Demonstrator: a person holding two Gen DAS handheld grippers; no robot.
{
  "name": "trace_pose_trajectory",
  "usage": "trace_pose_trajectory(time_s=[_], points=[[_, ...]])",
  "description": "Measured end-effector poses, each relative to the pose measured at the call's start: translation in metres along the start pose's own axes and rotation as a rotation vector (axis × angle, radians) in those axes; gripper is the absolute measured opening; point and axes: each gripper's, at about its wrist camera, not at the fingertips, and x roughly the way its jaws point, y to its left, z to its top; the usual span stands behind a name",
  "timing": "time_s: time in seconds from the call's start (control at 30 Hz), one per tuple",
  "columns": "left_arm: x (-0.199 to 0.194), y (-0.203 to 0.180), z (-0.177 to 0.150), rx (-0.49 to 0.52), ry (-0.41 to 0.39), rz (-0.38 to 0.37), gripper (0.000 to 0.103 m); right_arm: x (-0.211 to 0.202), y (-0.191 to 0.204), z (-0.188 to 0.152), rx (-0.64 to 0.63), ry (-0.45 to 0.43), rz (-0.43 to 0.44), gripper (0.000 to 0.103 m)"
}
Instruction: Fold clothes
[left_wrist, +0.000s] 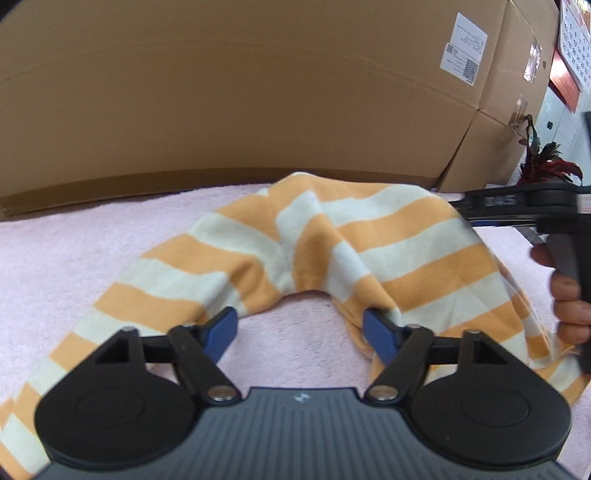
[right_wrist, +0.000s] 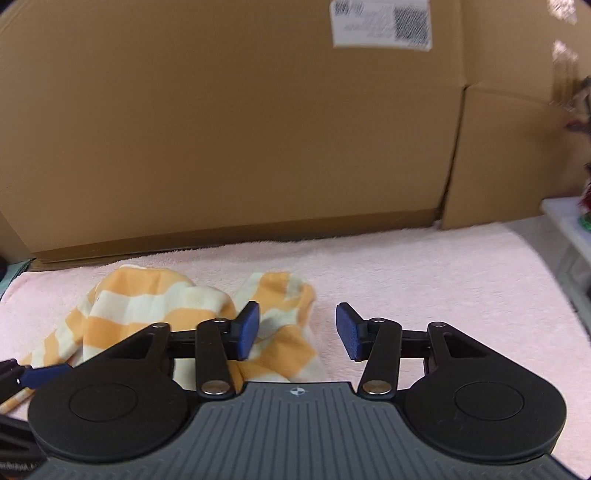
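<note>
Left wrist view: striped garment (left_wrist: 332, 236) arched just beyond open left claw (left_wrist: 300, 332).

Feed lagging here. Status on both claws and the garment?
Left claw open, straddling bare towel. Right claw open, nothing gripped. Striped garment bunched, unfolded, on pink towel. Cardboard box close behind; nothing blocking.

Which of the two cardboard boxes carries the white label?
The big box, standing behind the striped garment. Its white label sits near its upper right corner. The smaller box to its right shows none.
</note>
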Motion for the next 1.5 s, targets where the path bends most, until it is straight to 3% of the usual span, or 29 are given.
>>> trace_pose_trajectory(time_s=[0.03,0.13,0.2,0.23,0.27,0.37,0.43,0.5,0.53,0.63,0.67,0.7,0.73,0.8,0.83,0.9,0.97,1.1,1.23,1.3,1.43,1.5], points=[[-0.001,0.001,-0.001,-0.005,0.003,-0.005,0.054,0.005,-0.001,-0.001,0.011,0.013,0.000,0.016],[-0.009,0.006,-0.002,-0.033,-0.011,-0.016,0.052,0.003,-0.006,-0.004,0.055,-0.001,0.001,0.013],[-0.016,0.009,-0.004,-0.045,-0.018,-0.032,0.067,-0.009,-0.011,-0.007,0.085,-0.040,0.010,0.010],[-0.018,0.007,-0.005,-0.042,-0.027,-0.041,0.086,-0.016,-0.013,-0.009,0.097,-0.064,0.010,0.009],[-0.020,0.005,-0.006,-0.036,-0.039,-0.050,0.099,-0.024,-0.016,-0.010,0.107,-0.084,0.009,0.009],[-0.022,-0.006,-0.007,-0.005,-0.052,-0.075,0.100,-0.045,-0.019,-0.017,0.120,-0.152,-0.033,0.000],[-0.020,-0.015,-0.007,0.002,-0.046,-0.110,0.100,-0.056,-0.020,-0.021,0.118,-0.186,-0.072,0.000],[-0.015,-0.021,-0.009,0.008,-0.044,-0.135,0.100,-0.057,-0.022,-0.025,0.121,-0.154,-0.047,0.003],[-0.009,-0.022,-0.009,0.002,-0.027,-0.117,0.098,-0.056,-0.025,-0.027,0.143,-0.143,-0.031,0.005],[0.002,-0.025,-0.013,-0.005,-0.013,-0.060,0.068,-0.048,-0.030,-0.032,0.190,-0.123,0.001,0.025],[0.001,-0.026,-0.013,-0.002,-0.015,-0.055,0.048,-0.044,-0.031,-0.033,0.203,-0.119,0.008,0.040],[0.000,-0.025,-0.012,-0.011,-0.008,-0.069,0.038,-0.040,-0.031,-0.035,0.216,-0.115,0.016,0.047],[-0.002,-0.024,-0.012,-0.025,-0.001,-0.089,0.013,-0.036,-0.031,-0.035,0.225,-0.118,0.029,0.047],[-0.007,-0.018,-0.013,-0.067,-0.004,-0.111,0.012,-0.024,-0.027,-0.033,0.208,-0.080,0.066,0.044],[-0.011,-0.015,-0.014,-0.075,-0.014,-0.107,0.012,-0.024,-0.024,-0.034,0.202,-0.075,0.070,0.028],[-0.020,-0.010,-0.016,-0.087,-0.035,-0.091,0.007,-0.025,-0.018,-0.038,0.190,-0.069,0.077,0.011],[-0.032,-0.001,-0.018,-0.117,-0.051,-0.101,0.002,-0.041,-0.015,-0.042,0.199,-0.138,0.070,0.007],[-0.069,0.014,-0.032,-0.144,-0.121,-0.127,0.002,-0.086,-0.015,-0.061,0.192,-0.279,0.054,0.006],[-0.107,0.028,-0.050,-0.098,-0.153,-0.073,0.002,-0.137,-0.014,-0.097,0.150,-0.380,-0.005,0.006],[-0.118,0.038,-0.061,-0.107,-0.140,-0.071,0.002,-0.156,-0.020,-0.115,0.150,-0.383,-0.029,0.006],[-0.112,0.037,-0.064,-0.077,-0.126,-0.057,0.004,-0.161,-0.035,-0.135,0.130,-0.298,-0.077,0.007],[-0.108,0.035,-0.065,-0.060,-0.121,-0.048,0.018,-0.158,-0.043,-0.140,0.123,-0.246,-0.116,0.007]])
